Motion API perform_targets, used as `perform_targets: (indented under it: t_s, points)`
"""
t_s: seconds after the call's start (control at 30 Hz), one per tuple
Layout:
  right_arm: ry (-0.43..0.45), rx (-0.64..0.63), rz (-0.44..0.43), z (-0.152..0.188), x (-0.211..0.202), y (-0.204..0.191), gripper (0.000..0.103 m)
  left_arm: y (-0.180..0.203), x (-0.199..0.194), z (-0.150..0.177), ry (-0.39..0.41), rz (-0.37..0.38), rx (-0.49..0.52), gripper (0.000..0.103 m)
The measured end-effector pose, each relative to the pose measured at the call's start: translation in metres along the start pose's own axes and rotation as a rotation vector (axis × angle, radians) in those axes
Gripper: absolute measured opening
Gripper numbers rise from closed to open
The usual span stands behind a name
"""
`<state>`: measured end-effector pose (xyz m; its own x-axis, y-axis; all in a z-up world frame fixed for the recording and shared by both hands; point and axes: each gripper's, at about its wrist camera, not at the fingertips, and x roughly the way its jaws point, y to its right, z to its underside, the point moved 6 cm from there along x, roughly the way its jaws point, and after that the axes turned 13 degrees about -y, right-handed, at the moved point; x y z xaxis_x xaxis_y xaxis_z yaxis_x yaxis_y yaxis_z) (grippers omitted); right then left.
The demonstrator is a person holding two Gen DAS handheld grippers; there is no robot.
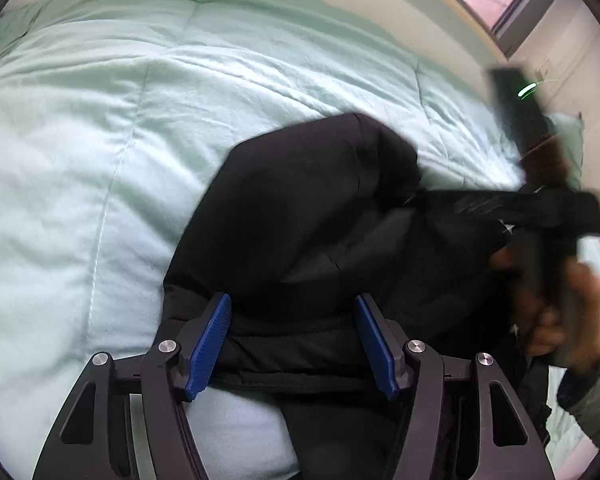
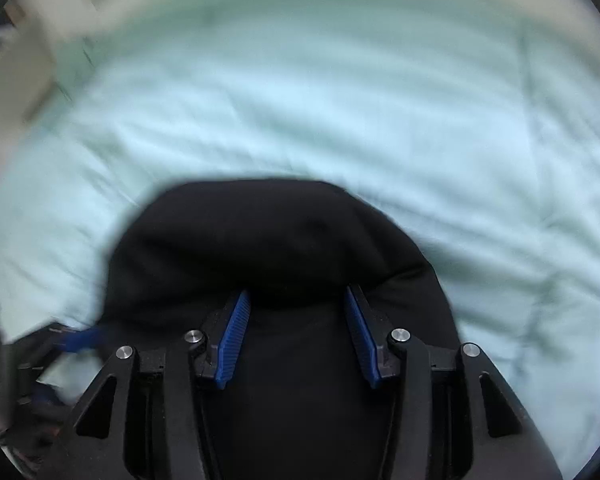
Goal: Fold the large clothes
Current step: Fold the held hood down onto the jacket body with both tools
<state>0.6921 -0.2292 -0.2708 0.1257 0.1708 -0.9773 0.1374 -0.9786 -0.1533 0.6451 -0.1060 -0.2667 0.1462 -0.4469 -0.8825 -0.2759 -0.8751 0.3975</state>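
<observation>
Nearest, the left gripper (image 1: 294,340) has its blue fingers (image 1: 210,346) spread wide around the black padded jacket (image 1: 300,208). The right gripper (image 2: 296,336) likewise gapes over it (blurred). The jacket lies bunched on the pale green quilted bed (image 1: 100,120), its length running left-near to right-far.

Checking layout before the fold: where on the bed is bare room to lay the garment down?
Bare comforter spreads left of and beyond the black garment, up to the far bed edge. The right wrist view shows open comforter past the garment too. Crowded: the near right, where the right gripper and hand sit.
</observation>
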Motion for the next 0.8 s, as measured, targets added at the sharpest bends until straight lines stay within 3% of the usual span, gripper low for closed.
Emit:
perform_targets:
  t_s: [0.13, 0.23, 0.37, 0.43, 0.5, 0.6, 0.8]
  points:
    - [0.025, 0.028, -0.036, 0.011, -0.017, 0.006, 0.051, 0.0, -0.002, -0.002, -0.002, 0.014, -0.008, 0.065]
    - [0.076, 0.003, -0.047, 0.045, -0.058, 0.015, 0.051, 0.0, -0.023, -0.003, -0.014, 0.026, -0.022, 0.065]
    - [0.113, -0.005, -0.015, 0.091, -0.085, 0.024, 0.051, 0.016, -0.061, -0.009, 0.076, 0.098, -0.006, 0.066]
    - [0.055, 0.017, 0.057, 0.111, -0.071, 0.035, 0.051, 0.013, -0.055, -0.01, 0.057, 0.054, -0.007, 0.067]
    - [-0.025, 0.062, 0.061, 0.123, -0.046, 0.043, 0.051, -0.009, -0.018, -0.006, -0.066, -0.074, -0.061, 0.066]
    - [-0.035, 0.076, 0.037, 0.123, -0.041, 0.048, 0.051, -0.014, -0.012, -0.005, -0.068, -0.045, -0.082, 0.066]
    - [0.015, 0.023, -0.054, 0.117, -0.089, 0.058, 0.053, -0.009, -0.074, -0.012, 0.025, 0.029, -0.013, 0.067]
